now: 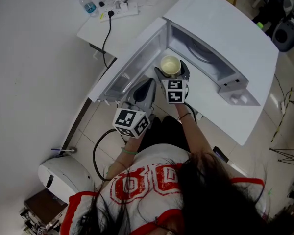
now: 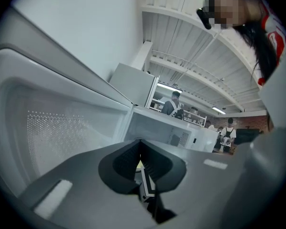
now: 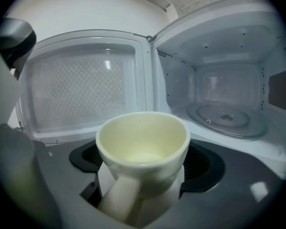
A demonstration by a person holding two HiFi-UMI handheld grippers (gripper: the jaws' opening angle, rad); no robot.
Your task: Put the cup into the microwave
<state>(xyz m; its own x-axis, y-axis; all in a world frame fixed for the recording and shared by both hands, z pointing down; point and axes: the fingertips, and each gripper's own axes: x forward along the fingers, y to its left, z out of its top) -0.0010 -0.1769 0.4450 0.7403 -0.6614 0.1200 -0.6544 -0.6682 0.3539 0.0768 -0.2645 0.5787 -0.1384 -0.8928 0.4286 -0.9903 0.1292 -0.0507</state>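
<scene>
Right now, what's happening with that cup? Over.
Left tool shut, empty. Right tool gripping cup, upright, in front of microwave. Door wide open, turntable bare.

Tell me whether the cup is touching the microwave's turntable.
Apart. The right gripper view shows the cup held between the jaws, with the bare turntable lying well beyond it.

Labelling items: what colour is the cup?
The cup is pale cream; right gripper view.
</scene>
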